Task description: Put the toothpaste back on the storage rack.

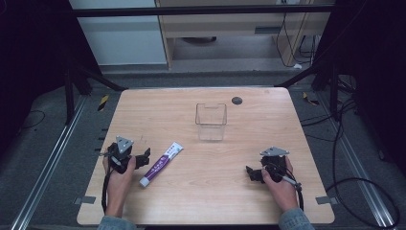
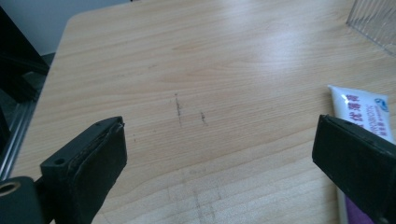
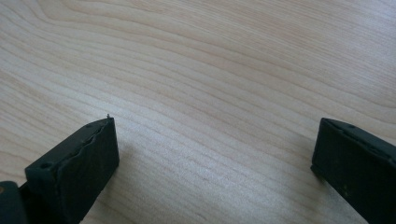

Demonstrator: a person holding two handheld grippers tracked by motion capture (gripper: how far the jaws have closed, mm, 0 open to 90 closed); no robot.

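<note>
A white and purple toothpaste tube (image 1: 161,164) lies flat on the wooden table (image 1: 206,201), left of centre, cap end towards the person. A clear plastic box (image 1: 210,121) stands upright and empty at the middle back. My left gripper (image 1: 143,157) rests on the table just left of the tube, open, nothing between its jaws. In the left gripper view the tube (image 2: 362,109) lies behind the right jaw, and the box's corner (image 2: 376,21) shows at top right. My right gripper (image 1: 252,173) sits open on the table at the front right, over bare wood.
A dark round grommet (image 1: 236,100) sits in the table near its back edge. Metal rails and black cables (image 1: 356,182) run along the floor on both sides. Faint pencil marks (image 2: 179,109) streak the wood ahead of the left gripper.
</note>
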